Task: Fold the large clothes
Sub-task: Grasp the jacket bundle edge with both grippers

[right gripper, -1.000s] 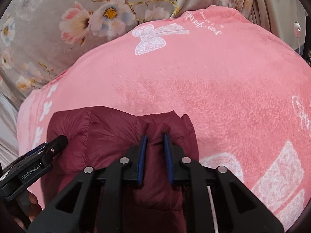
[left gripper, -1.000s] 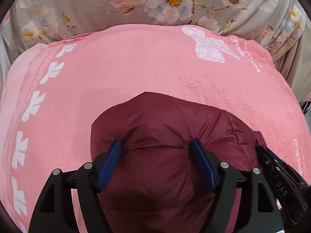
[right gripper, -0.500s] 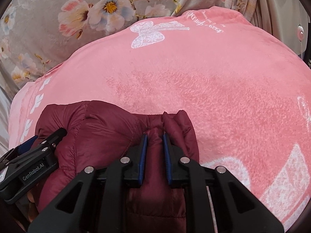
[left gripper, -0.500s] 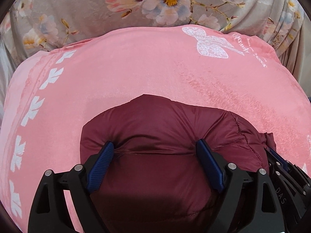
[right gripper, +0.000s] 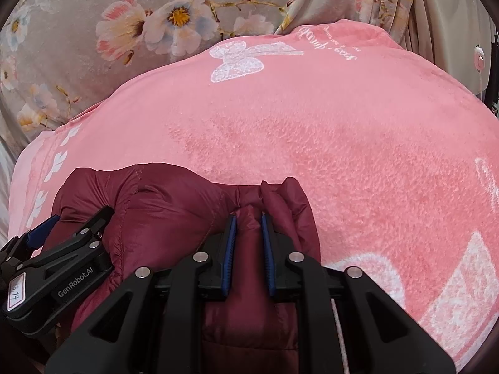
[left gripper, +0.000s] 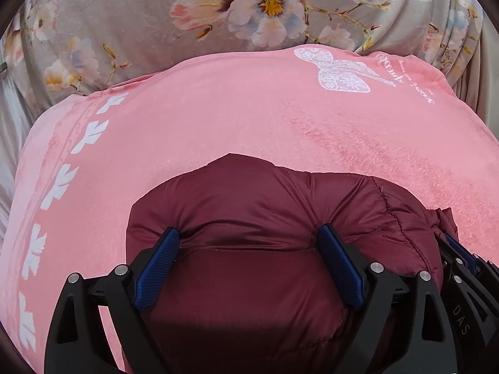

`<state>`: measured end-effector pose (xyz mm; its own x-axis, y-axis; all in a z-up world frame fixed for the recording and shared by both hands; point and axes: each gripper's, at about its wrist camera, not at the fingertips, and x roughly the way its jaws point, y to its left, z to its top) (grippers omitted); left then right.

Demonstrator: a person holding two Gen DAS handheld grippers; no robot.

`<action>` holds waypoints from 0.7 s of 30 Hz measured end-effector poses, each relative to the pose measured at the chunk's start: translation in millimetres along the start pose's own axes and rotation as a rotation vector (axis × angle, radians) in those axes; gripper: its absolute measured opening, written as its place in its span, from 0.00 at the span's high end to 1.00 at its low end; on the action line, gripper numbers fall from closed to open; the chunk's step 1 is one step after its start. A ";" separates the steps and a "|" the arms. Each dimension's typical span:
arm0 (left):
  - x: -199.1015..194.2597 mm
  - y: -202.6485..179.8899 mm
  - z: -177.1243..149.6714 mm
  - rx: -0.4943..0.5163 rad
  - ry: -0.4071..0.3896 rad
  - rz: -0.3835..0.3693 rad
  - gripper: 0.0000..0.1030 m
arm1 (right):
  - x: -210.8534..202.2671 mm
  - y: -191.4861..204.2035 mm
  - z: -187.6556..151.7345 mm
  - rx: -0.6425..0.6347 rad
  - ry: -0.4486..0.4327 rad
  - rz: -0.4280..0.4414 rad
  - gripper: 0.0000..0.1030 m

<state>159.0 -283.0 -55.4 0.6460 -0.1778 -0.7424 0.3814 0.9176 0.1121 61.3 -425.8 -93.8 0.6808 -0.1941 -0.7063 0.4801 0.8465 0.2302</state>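
A: Left wrist view. What is shown, and where is the garment?

B: A dark red padded jacket (left gripper: 255,218) is seen bunched on a pink blanket (left gripper: 218,118), toward the blanket's near edge and well short of its far edge, where a white bow print lies by the far right corner. A grey flowered cloth (left gripper: 140,15) is seen beyond that far edge. The left gripper (left gripper: 249,249) is spread wide and its jaws are opening; a puffed fold lies between them, with the blue pads (left gripper: 157,261) just at its sides, so no firm clamp is read here.

A: Right wrist view?

B: The same jacket (right gripper: 162,212) is seen near the blanket's (right gripper: 343,140) near left corner. The right gripper (right gripper: 248,246) is drawn nearly together and clamped on a narrow ridge of the jacket, which is pinched up between the pads. The left gripper (right gripper: 62,249) is seen at the lower left, over the jacket's left part.

A: How is the jacket expected to handle?

B: It is judged light, soft and springy: the filling would be squeezed flat under a grip and would puff back once released. The shell looks smooth and shiny, so slipping is likely. A hold is best taken on a stitched seam or an edge, where the layers are thin, not on a full puff.
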 end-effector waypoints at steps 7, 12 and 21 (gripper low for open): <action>1.4 -1.7 -1.9 0.004 -0.013 0.016 0.14 | 0.5 -1.1 -1.3 0.012 -0.005 0.011 0.86; 2.7 -3.9 -2.1 0.004 -0.022 0.031 0.13 | 1.7 -2.8 -1.5 0.021 -0.009 0.020 0.86; 2.2 -1.5 -2.1 -0.006 -0.021 0.024 0.11 | 0.4 -11.3 -3.5 0.060 -0.022 0.073 0.85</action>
<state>158.4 -284.0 -58.6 0.6689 -0.1631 -0.7252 0.3619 0.9236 0.1261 54.2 -433.7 -99.0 0.7269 -0.1443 -0.6715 0.4606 0.8276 0.3207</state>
